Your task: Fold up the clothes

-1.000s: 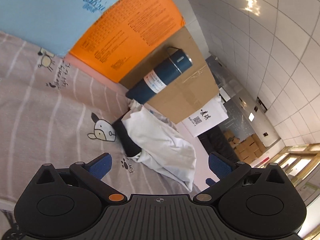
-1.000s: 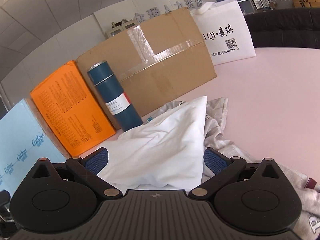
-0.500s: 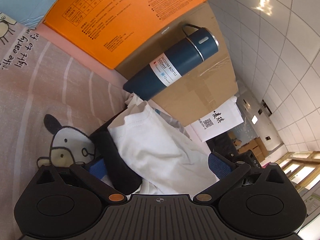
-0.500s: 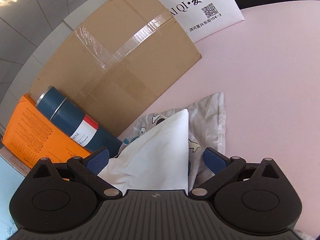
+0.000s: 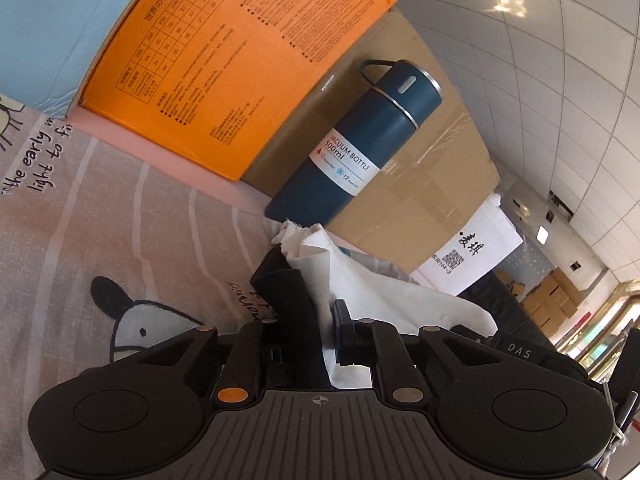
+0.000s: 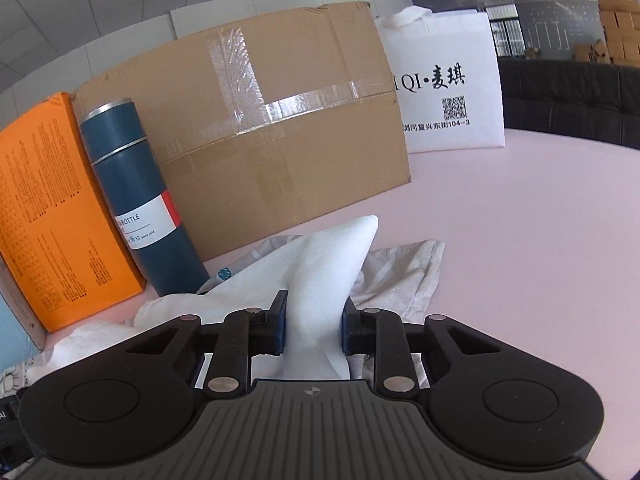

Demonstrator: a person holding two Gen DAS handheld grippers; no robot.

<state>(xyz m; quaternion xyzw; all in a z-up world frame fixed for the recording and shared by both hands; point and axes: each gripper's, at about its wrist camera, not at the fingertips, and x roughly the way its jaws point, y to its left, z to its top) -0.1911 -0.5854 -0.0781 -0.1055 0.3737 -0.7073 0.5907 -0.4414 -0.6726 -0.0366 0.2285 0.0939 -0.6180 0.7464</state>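
Since a second ago both tools have closed in on the heap of clothes and drawn their fingers together from wide apart. The left tool (image 5: 308, 336) is now clamped on the dark garment (image 5: 290, 300), with a fold of the white garment (image 5: 384, 300) caught against its right finger. The right tool (image 6: 314, 328) is pinched on a raised ridge of that same white garment (image 6: 320, 264), which stands up in a peak between the fingers.

The heap lies toward the back edge of the pink tabletop (image 6: 540, 240), on and beside a pink-grey striped cloth with a cartoon cow print (image 5: 120, 240). A pale grey printed garment (image 6: 400, 276) spreads out under the white one, flat on the tabletop.

Just behind the heap a dark blue vacuum bottle (image 5: 356, 140) stands upright, close to the cloth; whether they touch cannot be told. Behind it along the back edge stand an orange box (image 5: 224, 60), a taped cardboard box (image 6: 280, 128) and a white tote bag (image 6: 444, 84), with a light blue box (image 5: 52, 28) at the far left.
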